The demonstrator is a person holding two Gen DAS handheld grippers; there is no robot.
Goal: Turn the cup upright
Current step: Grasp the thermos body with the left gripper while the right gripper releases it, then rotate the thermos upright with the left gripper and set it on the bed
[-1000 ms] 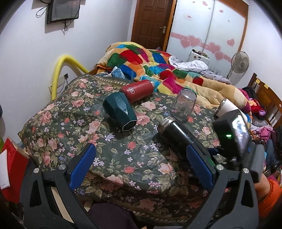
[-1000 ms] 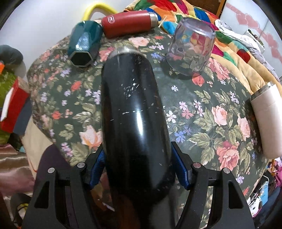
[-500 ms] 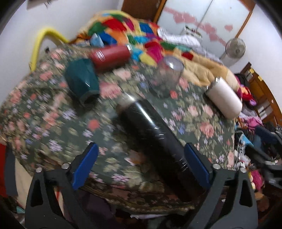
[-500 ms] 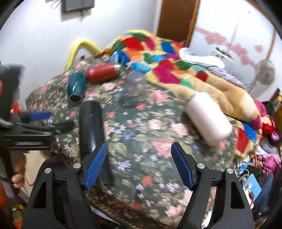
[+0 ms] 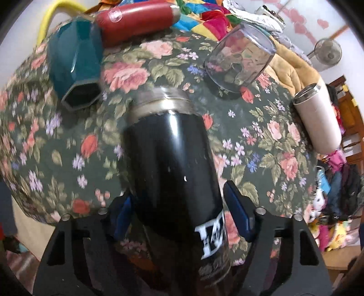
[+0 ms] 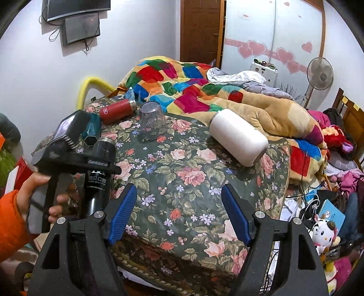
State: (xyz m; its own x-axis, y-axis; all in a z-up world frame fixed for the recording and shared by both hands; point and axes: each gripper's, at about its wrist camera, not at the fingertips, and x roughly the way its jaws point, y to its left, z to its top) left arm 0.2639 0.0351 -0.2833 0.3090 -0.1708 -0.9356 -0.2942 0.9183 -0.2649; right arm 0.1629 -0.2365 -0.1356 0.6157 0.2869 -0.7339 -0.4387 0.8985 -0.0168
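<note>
Floral cloth (image 6: 193, 164) in dark green with pink roses covers the raised surface where every cup lies. The tall glossy black steel flask with white lettering (image 5: 173, 173) lies on its side at the near left edge of that cloth, its silver rim pointing toward the far side. The left gripper (image 5: 182, 216) brackets the flask's lower body with a blue pad on each side; the left pad looks pressed to the flask, while a sliver of cloth shows beside the right pad, so I cannot tell whether it is clamped. In the right wrist view a bare hand in an orange sleeve (image 6: 36, 195) holds that gripper's handle.

The right gripper (image 6: 179, 211) hangs over the near edge of the cloth with its fingers spread wide and nothing between them.

Farther off lie a teal hexagonal cup (image 5: 75, 66), a red cylindrical flask (image 5: 136, 20) just behind it, an upside-down clear plastic tumbler (image 5: 241, 61) and, at the right, a white steel-rimmed tumbler (image 6: 238, 139) on its side.
</note>
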